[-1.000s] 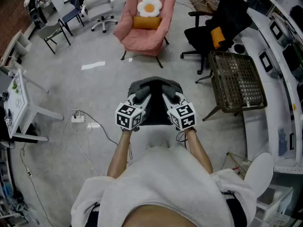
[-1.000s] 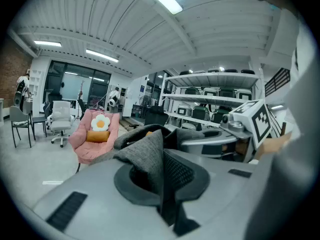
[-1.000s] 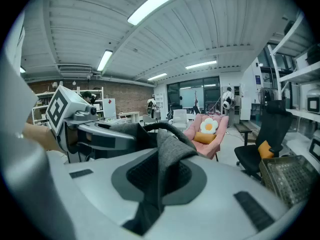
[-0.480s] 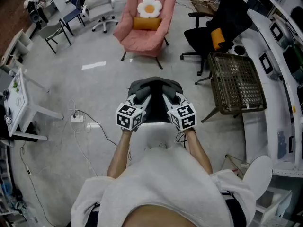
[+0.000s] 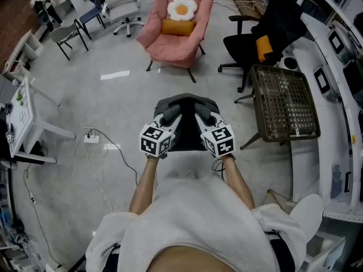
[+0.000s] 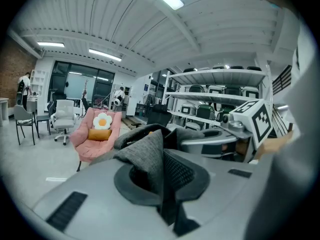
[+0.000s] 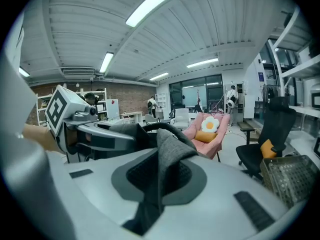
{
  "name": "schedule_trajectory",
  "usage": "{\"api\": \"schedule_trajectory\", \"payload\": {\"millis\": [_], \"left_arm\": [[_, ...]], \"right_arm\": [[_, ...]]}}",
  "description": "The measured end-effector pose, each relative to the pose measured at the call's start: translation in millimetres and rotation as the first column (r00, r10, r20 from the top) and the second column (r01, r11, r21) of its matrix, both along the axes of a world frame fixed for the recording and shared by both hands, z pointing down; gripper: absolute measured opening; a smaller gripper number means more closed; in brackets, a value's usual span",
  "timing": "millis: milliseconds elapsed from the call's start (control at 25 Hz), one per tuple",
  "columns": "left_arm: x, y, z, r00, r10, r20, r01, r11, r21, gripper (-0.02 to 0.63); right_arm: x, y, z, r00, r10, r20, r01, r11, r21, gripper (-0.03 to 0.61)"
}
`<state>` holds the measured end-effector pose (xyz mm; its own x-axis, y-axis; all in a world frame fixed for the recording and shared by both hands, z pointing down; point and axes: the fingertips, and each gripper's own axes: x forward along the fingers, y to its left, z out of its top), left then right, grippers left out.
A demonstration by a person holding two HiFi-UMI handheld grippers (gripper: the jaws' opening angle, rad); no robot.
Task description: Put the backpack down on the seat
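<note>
A dark grey backpack (image 5: 186,107) hangs in front of me above the floor, carried between both grippers. My left gripper (image 5: 171,118) is shut on a fold of its grey fabric (image 6: 148,156). My right gripper (image 5: 201,118) is shut on another fold (image 7: 169,156), beside the black top handle (image 7: 165,127). The seat, a pink armchair (image 5: 177,34) with a flower cushion (image 5: 182,7) and an orange pillow, stands some way ahead across the floor. It also shows in the left gripper view as the pink armchair (image 6: 92,139) and in the right gripper view as the pink armchair (image 7: 212,134).
A black office chair (image 5: 256,38) and a wire-mesh table (image 5: 283,101) stand to the right, beside a long white bench (image 5: 334,112). A white table (image 5: 22,118), a power strip (image 5: 91,138) with cables and several chairs (image 5: 122,7) lie to the left.
The floor and furniture have shifted slightly in the head view, while both grippers and the backpack keep their place in it. Both grips are unchanged.
</note>
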<state>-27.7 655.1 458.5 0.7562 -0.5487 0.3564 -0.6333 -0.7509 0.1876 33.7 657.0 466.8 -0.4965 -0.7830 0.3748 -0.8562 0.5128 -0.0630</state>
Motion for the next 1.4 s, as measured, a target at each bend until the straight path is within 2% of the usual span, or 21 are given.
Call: {"api": "schedule_trajectory", "payload": {"millis": [280,560,1400], "left_arm": [[9,-24,14,1.0,-0.006,-0.003,0.006,1.0,-0.025,0.032],[14,-79,27,1.0,0.006,-0.005,-0.006,0.999,-0.035,0.032],[-9,-343,17,0.997,0.073,-0.04,-0.075,0.997,-0.036,0.032]], "right_arm": [[10,-26,12,1.0,-0.004,-0.003,0.004,1.0,-0.016,0.027],[15,-77,24,1.0,0.012,-0.002,-0.012,0.999,-0.032,0.027],[-8,-335,13,0.997,0.072,-0.01,-0.072,0.997,-0.041,0.028]]}}
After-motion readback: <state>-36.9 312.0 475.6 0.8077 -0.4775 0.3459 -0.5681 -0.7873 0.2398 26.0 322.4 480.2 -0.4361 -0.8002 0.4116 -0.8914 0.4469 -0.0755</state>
